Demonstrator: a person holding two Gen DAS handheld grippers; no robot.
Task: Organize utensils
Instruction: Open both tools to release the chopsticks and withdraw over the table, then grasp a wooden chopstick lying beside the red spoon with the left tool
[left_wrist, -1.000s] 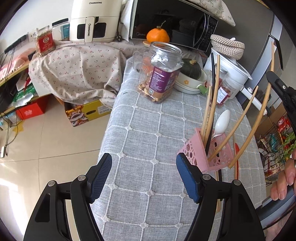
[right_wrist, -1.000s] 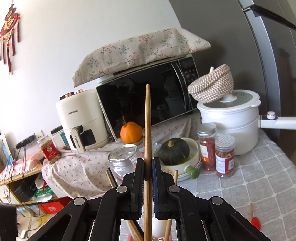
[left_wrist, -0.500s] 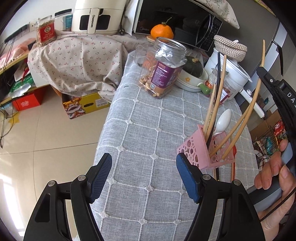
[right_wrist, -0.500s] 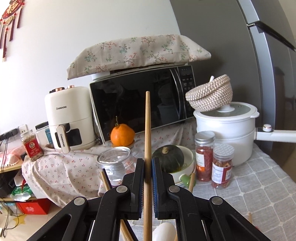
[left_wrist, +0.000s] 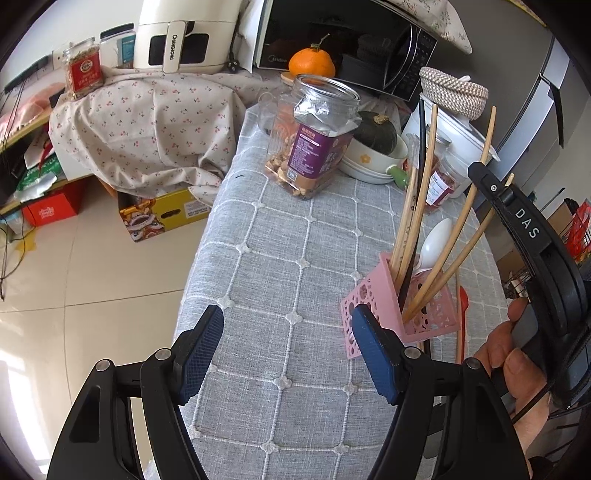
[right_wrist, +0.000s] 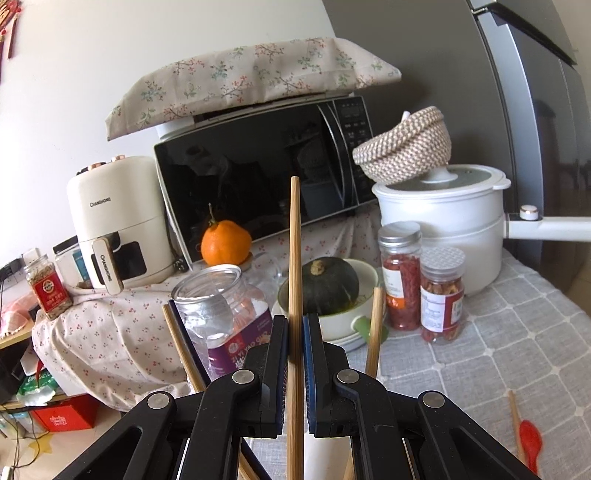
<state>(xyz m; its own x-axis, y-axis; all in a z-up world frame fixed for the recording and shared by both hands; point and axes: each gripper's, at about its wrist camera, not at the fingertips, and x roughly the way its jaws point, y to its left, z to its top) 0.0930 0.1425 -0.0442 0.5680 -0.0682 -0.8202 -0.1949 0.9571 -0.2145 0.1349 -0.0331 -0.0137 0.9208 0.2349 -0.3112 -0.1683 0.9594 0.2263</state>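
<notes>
One bamboo chopstick (right_wrist: 294, 258) is clamped upright in the right gripper (right_wrist: 295, 354), entering the pink holder (left_wrist: 428, 314) near the counter's (left_wrist: 280, 258) right edge. Next: lower, release. Left gripper (left_wrist: 286, 354) fingers gape, empty.

bright daylight, sun patch on floor (left_wrist: 14, 387) lower left, fisheye-bent edges, sharp focus.

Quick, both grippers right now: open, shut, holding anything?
Left gripper: open, nothing between its pads, above the grey tablecloth.
Right gripper: shut on a wooden chopstick, held upright.
</notes>
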